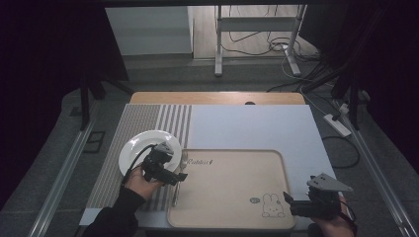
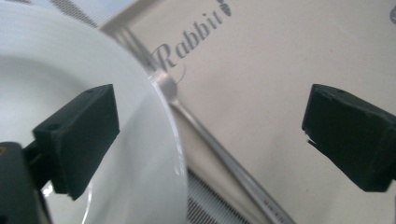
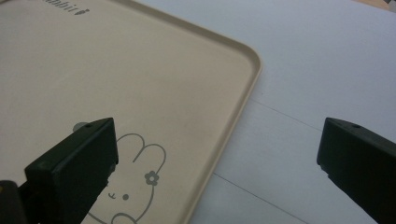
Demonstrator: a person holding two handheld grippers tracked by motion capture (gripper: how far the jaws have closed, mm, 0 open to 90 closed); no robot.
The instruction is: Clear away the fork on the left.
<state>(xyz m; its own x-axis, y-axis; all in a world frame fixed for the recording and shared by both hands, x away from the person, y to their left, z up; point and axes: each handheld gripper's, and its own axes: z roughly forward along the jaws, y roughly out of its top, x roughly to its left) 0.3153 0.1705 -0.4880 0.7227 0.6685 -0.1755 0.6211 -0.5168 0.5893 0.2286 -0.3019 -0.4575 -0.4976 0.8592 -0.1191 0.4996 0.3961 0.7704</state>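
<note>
With its jaws spread wide and empty, the left gripper (image 2: 210, 135) straddles the fork (image 2: 219, 149) beside the plate (image 2: 140, 112), seemingly for pickup, while the right gripper (image 3: 215, 158) gapes idle over the tray (image 3: 243, 79) edge.

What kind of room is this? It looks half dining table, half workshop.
Probably a lab or studio set up for recording table tasks, not a real dining room. A plate, a fork and a rabbit tray sit on the table, but dark curtains, loose floor cables and a power strip surround it.
</note>
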